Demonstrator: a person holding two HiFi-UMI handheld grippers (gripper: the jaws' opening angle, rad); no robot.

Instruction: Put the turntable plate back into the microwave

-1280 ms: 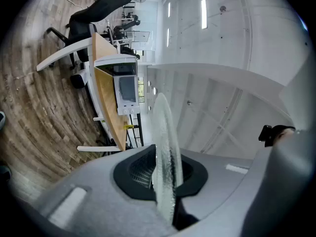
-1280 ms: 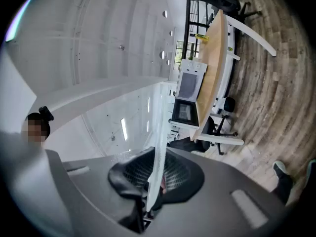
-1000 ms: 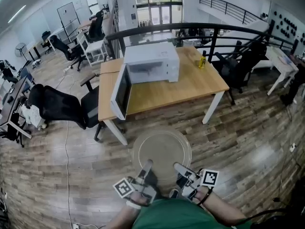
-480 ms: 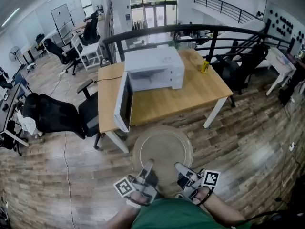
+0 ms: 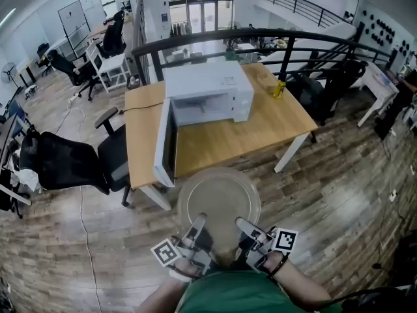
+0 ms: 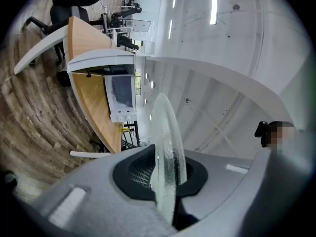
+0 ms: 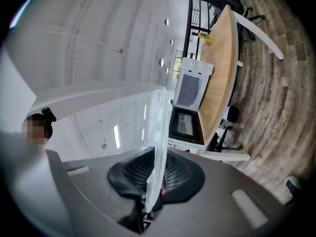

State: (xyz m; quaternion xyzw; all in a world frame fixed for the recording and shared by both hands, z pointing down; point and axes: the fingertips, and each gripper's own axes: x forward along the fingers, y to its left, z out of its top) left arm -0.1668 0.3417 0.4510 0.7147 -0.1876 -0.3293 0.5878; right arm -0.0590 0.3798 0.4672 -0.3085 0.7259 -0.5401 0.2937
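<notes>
In the head view the clear glass turntable plate (image 5: 219, 204) is held roughly flat in front of me, over the floor at the table's near edge. My left gripper (image 5: 197, 225) is shut on its near-left rim, and my right gripper (image 5: 242, 227) on its near-right rim. In the left gripper view the plate (image 6: 165, 142) stands edge-on between the dark pads of the left gripper (image 6: 167, 196). The right gripper view shows the plate (image 7: 159, 147) the same way in the right gripper (image 7: 150, 196). The white microwave (image 5: 207, 93) sits on the wooden table (image 5: 221, 139), its door (image 5: 164, 142) swung open to the left.
Black office chairs (image 5: 65, 162) stand left of the table. A yellow bottle (image 5: 278, 89) is at the table's far right corner. A dark railing (image 5: 260, 38) runs behind the table. Wooden floor surrounds it.
The table and the microwave have drawn nearer in the head view. The plate, still held by both grippers, now reaches the table's front edge.
</notes>
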